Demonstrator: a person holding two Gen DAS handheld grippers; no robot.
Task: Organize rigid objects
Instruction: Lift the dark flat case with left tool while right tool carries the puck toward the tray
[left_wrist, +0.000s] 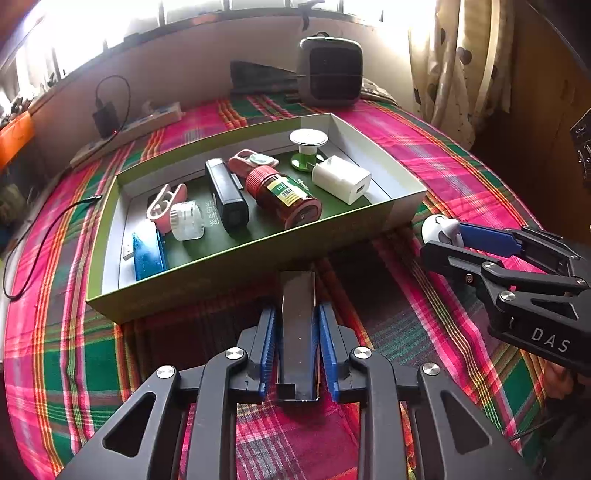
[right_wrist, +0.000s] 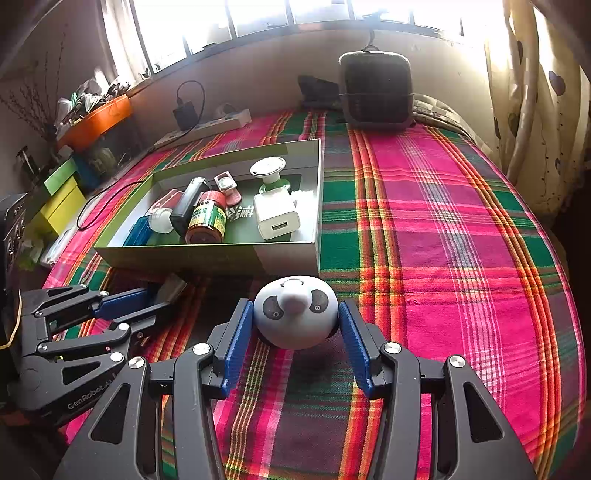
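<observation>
A shallow green box (left_wrist: 229, 258) (right_wrist: 207, 258) sits on the plaid cloth and holds several items: a red-capped brown bottle (left_wrist: 284, 195) (right_wrist: 207, 221), a white charger (left_wrist: 341, 179) (right_wrist: 275, 218), a black bar (left_wrist: 226, 195), a pink clip (left_wrist: 166, 201) and a blue case (left_wrist: 147, 253). My left gripper (left_wrist: 297, 325) (right_wrist: 155, 299) is shut on a long black rectangular object (left_wrist: 297, 332), just in front of the box. My right gripper (right_wrist: 295, 325) (left_wrist: 447, 236) is shut on a white panda-faced ball (right_wrist: 295, 317) (left_wrist: 437, 229), near the box's right front corner.
A dark heater (left_wrist: 330, 70) (right_wrist: 376, 88) stands at the far edge. A power strip (left_wrist: 125, 129) (right_wrist: 207, 127) with a plugged adapter lies at the back left. A black cable (left_wrist: 44, 236) trails left of the box. A curtain (right_wrist: 535, 92) hangs at right.
</observation>
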